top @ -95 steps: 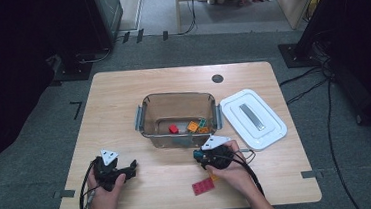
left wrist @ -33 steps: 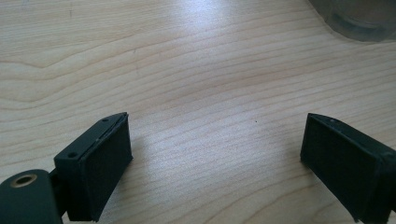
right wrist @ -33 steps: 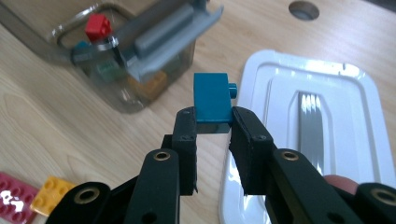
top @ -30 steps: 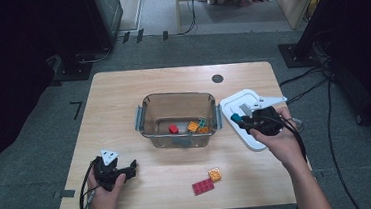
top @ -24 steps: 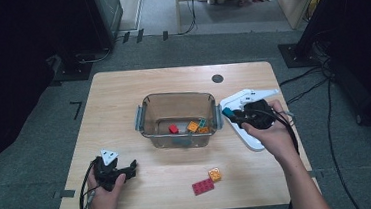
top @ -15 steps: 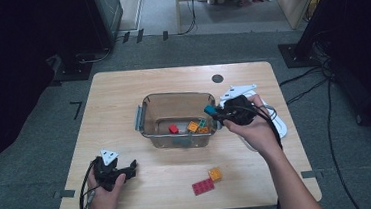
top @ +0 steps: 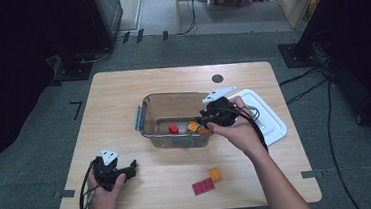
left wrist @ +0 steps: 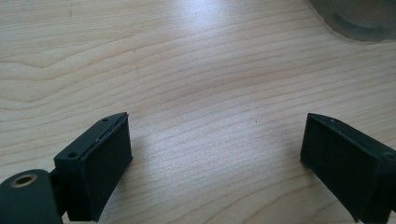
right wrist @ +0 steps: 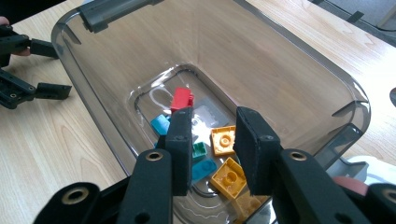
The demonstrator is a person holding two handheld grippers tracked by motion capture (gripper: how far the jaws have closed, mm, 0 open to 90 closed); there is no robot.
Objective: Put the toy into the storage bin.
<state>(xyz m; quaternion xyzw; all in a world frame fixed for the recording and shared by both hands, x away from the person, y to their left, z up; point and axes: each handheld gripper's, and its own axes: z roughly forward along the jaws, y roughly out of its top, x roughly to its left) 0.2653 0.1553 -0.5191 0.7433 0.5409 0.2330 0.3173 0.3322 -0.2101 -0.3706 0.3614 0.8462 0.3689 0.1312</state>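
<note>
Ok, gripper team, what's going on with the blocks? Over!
Right gripper over clear bin, jaws just opened a bit, nothing between them. Left gripper open, resting on table. Two blocks on table. Nothing blocking.

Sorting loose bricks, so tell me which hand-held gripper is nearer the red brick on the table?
Left, slightly: it rests left of the red brick; the right hovers over the bin.

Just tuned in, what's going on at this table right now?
A person is sorting toy bricks into a clear plastic bin. The right gripper hangs over the bin's right end with nothing between its jaws, which have just been opening; red, orange, teal and blue bricks lie on the bin's floor. The left gripper rests open on the table. A pink brick and an orange brick wait near the front edge, and the white lid lies right of the bin.
</note>
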